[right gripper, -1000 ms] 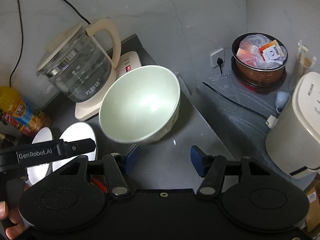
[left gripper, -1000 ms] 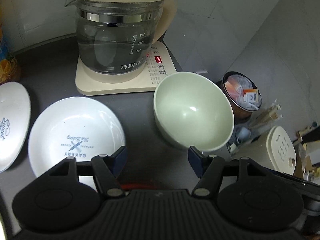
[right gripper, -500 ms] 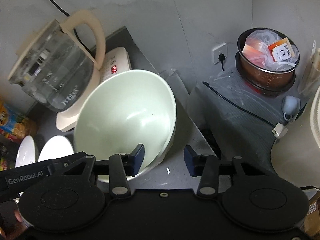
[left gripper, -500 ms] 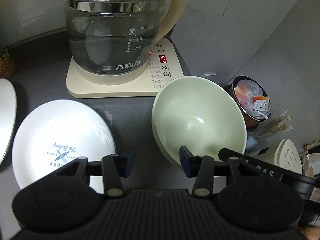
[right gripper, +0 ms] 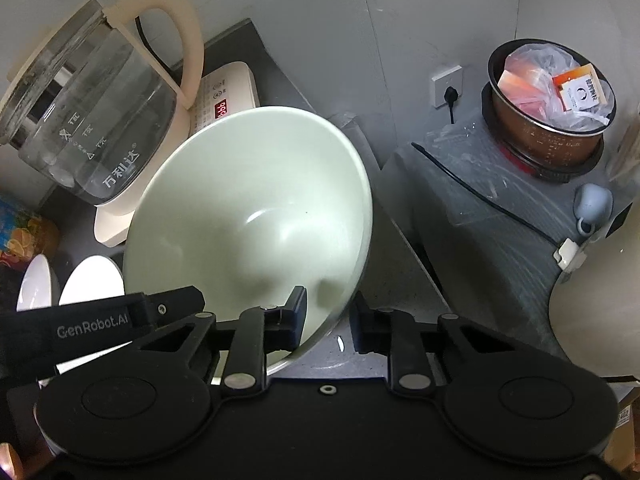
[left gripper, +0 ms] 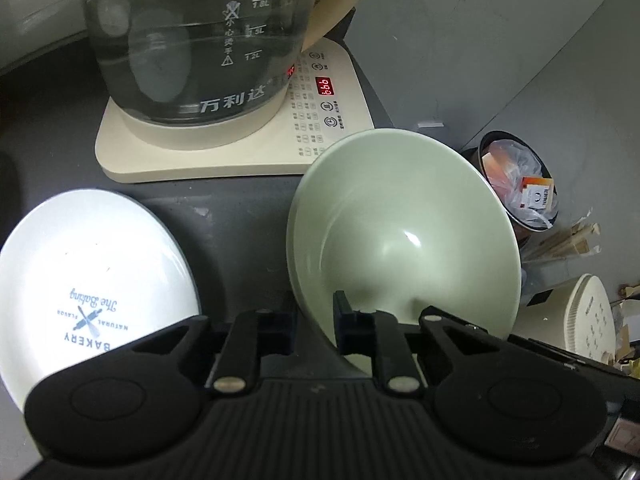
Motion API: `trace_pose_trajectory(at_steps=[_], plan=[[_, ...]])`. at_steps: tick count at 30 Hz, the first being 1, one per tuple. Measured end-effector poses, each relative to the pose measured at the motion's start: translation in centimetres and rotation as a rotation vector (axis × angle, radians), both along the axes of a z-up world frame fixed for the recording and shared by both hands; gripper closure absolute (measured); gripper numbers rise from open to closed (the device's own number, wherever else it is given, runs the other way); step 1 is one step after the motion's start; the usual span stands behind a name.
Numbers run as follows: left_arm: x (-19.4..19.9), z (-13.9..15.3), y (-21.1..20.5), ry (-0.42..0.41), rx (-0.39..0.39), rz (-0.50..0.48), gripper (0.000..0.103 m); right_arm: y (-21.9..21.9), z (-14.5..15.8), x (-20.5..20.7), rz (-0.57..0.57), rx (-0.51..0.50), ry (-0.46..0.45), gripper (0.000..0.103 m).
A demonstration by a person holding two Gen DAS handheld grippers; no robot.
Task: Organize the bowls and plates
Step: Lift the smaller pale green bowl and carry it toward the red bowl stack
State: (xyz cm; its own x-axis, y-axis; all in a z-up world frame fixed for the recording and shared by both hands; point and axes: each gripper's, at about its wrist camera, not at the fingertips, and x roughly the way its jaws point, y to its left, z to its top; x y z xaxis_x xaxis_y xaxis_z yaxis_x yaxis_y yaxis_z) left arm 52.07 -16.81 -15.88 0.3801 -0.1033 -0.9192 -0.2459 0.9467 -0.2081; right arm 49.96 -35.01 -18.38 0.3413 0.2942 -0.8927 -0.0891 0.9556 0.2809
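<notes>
Straddling the pale green bowl's (left gripper: 404, 236) near rim beside the glass kettle (left gripper: 200, 40), left gripper (left gripper: 314, 322) and right gripper (right gripper: 328, 322) each grasp it; glazed ceramic, likely slippery and breakable.

left tool (left gripper: 314, 322): jaws narrowed, straddling a rim | right tool (right gripper: 328, 322): jaws narrowed, straddling a rim

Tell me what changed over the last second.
Both grippers moved in on the green bowl: the left gripper and right gripper now each straddle its rim, jaws narrowed but not visibly clamped. Kettle and white plate stayed put.
</notes>
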Motion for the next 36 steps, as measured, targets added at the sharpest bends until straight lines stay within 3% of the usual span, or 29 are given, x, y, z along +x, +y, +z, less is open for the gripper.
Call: trace_pose_trajectory(at_steps=[15,27,36], plan=[[-3.1,3.4,0.8,-0.048,-0.068,-0.052,0.088,-0.9,4.1,-3.8,-0.108,0.052,-0.048,0.082],[-6.4,7.1,3.1,-0.119,-0.091,-0.102,0.088,1.6,9.1,-8.0,-0.140,0.031,-0.151,0.082],[-9.6,8.6,4.9,-0.141,-0.097,-0.133,0.088,3.9,10.9,-11.4,-0.172,0.034,-0.178,0.081]])
